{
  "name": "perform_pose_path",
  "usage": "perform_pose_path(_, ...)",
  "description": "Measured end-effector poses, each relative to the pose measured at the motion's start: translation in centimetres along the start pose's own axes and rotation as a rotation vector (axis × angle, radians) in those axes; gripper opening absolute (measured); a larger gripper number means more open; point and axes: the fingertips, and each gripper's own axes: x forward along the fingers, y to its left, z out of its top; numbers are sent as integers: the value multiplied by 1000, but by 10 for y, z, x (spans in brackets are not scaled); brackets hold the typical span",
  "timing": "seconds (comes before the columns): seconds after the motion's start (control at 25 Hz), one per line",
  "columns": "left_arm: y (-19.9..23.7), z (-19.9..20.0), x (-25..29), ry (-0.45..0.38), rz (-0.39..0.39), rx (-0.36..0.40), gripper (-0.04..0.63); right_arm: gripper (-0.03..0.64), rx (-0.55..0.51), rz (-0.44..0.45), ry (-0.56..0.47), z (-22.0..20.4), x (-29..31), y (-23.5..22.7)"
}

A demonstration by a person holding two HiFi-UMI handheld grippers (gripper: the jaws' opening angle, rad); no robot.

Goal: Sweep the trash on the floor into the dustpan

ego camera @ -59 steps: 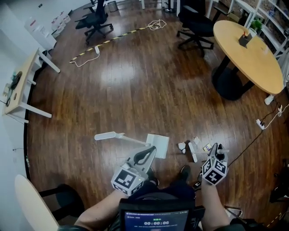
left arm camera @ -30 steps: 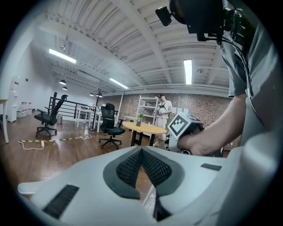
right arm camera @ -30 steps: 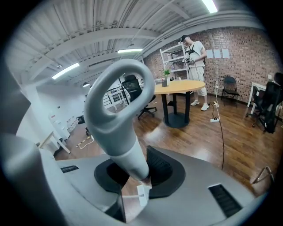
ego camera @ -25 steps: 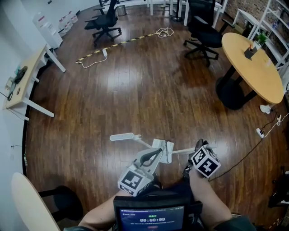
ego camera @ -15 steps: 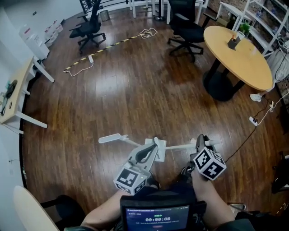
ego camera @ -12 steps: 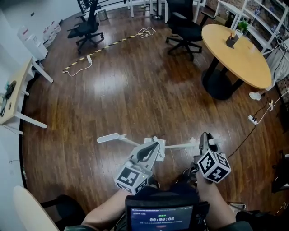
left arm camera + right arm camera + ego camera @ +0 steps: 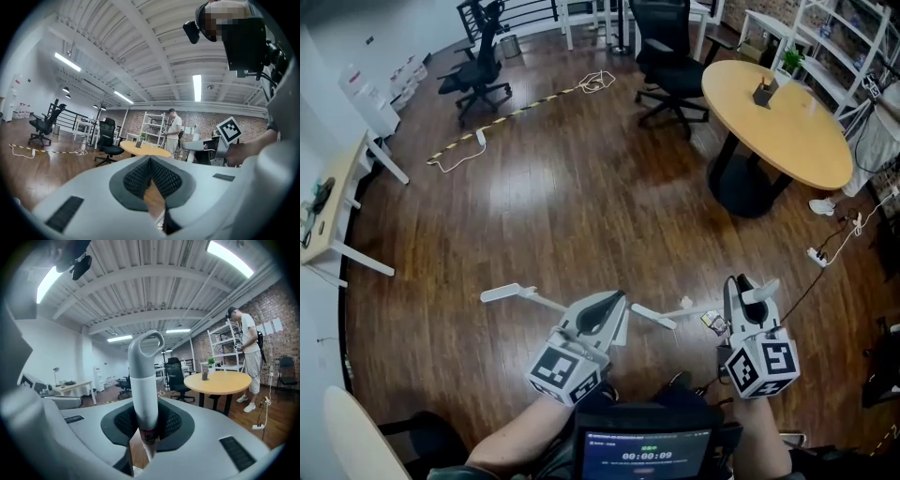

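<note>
My left gripper (image 7: 602, 309) (image 7: 150, 164) has its jaws closed, low at the middle of the head view. The white dustpan handle (image 7: 514, 294) runs from the left in under them. The pan itself is hidden beneath the gripper. My right gripper (image 7: 746, 292) (image 7: 145, 427) is shut on the white broom handle (image 7: 143, 380), whose looped top sticks up between the jaws. The broom's lower end (image 7: 654, 317) lies on the floor between the two grippers. Small bits of trash (image 7: 684, 302) (image 7: 712, 322) lie on the wood floor by the broom.
A round wooden table (image 7: 778, 122) stands at the right, with black office chairs (image 7: 666, 66) (image 7: 478, 66) at the far side. A cable and power strip (image 7: 814, 255) lie on the floor right of my right gripper. A person (image 7: 246, 348) stands beyond the table by the shelves.
My right gripper has swung to the right with the broom, drawing its lower end away from the dustpan. The left gripper and dustpan have stayed about where they were.
</note>
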Motion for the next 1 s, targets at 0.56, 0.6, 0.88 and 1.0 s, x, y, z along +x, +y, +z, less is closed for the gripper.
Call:
perform_pose_path(0.56, -194, 76, 102, -69, 65, 113, 23, 86, -136, 11, -154, 106, -167, -202)
perform_pose_path(0.6, -206, 79, 106, -71, 64, 124, 23, 86, -139, 15, -160, 110, -178, -212)
perform_pose_path(0.88, -279, 92, 128, -78, 91, 151, 23, 86, -160, 73, -174, 126, -248, -264)
perform_pose_path(1.0, -296, 87, 134, -67, 98, 157, 23, 84, -160, 97, -175, 123, -261, -276)
